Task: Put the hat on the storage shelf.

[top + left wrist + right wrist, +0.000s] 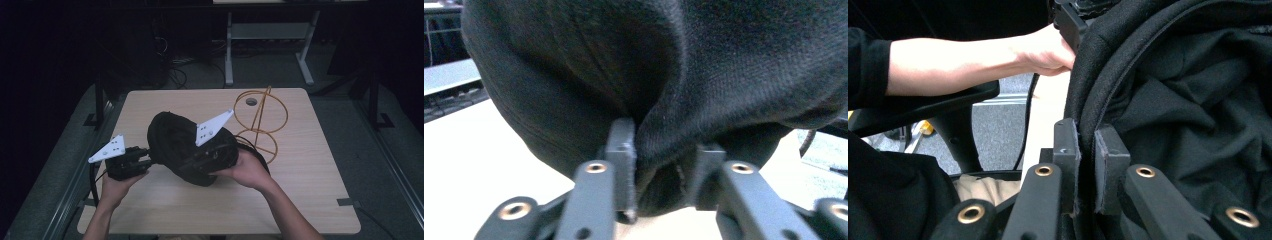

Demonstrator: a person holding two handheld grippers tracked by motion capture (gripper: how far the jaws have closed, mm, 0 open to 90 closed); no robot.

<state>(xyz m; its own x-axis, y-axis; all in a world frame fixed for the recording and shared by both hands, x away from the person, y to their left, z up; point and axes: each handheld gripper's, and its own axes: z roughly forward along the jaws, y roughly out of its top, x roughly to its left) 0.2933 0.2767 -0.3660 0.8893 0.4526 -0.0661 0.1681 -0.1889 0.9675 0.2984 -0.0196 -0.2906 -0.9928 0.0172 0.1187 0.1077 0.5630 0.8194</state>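
A black cloth hat (175, 142) hangs above the middle of the table, held between both grippers. My left gripper (149, 156) meets its left side; in the left gripper view its jaws (664, 160) pinch a bunched fold of the hat (704, 75). My right gripper (200, 161) comes in from the right under its white plate. In the right gripper view its pads (1088, 150) are shut on the hat's thick rim (1098, 90), with the crumpled inside of the hat to the right. The person's other forearm (973, 62) reaches in behind.
An orange wire stand (260, 122) made of rings rises on the table just right of the hat, behind my right hand. The wooden table (310, 200) has bare room at front and at the left back. A desk frame (229, 50) stands on the floor beyond.
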